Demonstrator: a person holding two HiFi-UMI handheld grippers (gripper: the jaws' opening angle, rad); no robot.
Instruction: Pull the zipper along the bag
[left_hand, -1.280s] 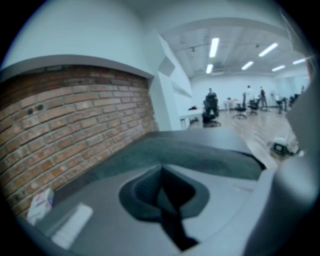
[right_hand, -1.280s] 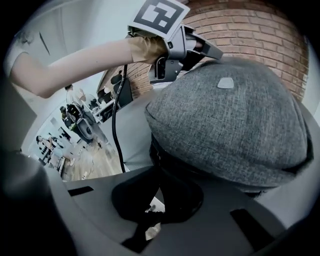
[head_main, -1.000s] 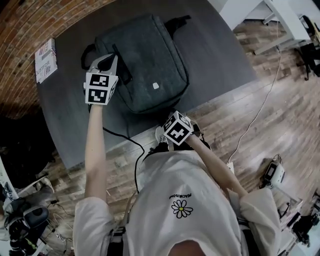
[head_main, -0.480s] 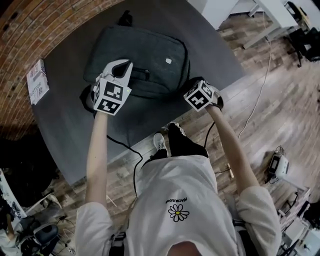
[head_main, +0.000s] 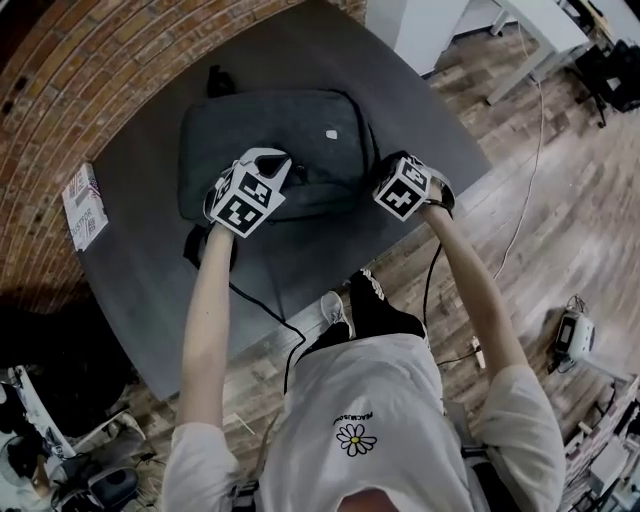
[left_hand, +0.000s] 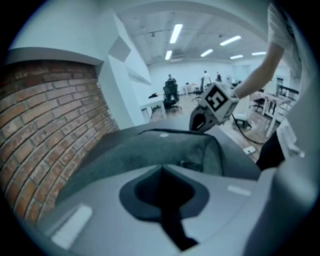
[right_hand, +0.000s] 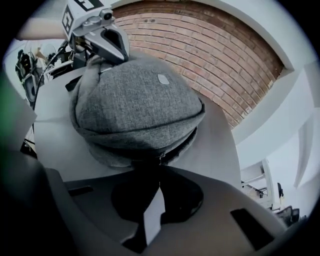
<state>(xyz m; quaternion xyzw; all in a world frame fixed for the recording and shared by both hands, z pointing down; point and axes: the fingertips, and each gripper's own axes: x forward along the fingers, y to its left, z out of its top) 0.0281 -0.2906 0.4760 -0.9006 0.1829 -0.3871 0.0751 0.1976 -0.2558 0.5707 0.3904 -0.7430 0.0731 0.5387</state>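
Note:
A grey fabric bag (head_main: 262, 122) lies on the dark table (head_main: 150, 255). My left gripper (head_main: 278, 165) rests on the bag's near side by the black handle (head_main: 305, 176), jaws closed together against the bag (left_hand: 150, 150). My right gripper (head_main: 378, 180) is at the bag's right end, shut. In the right gripper view its tips (right_hand: 160, 168) sit right at the small zipper pull (right_hand: 161, 158) on the bag's (right_hand: 135, 105) zip line, and I cannot tell whether they touch it. The left gripper (right_hand: 94, 54) shows at the bag's far end there.
A small printed box (head_main: 83, 205) lies at the table's left edge by the brick wall (head_main: 90, 70). A black cable (head_main: 265, 310) runs off the near edge. A white desk (head_main: 440, 25) stands past the far right corner, over wooden floor.
My right gripper has travelled from near the person's body up to the bag's right end, staying shut. The left gripper has stayed on the bag. The head view has swung round.

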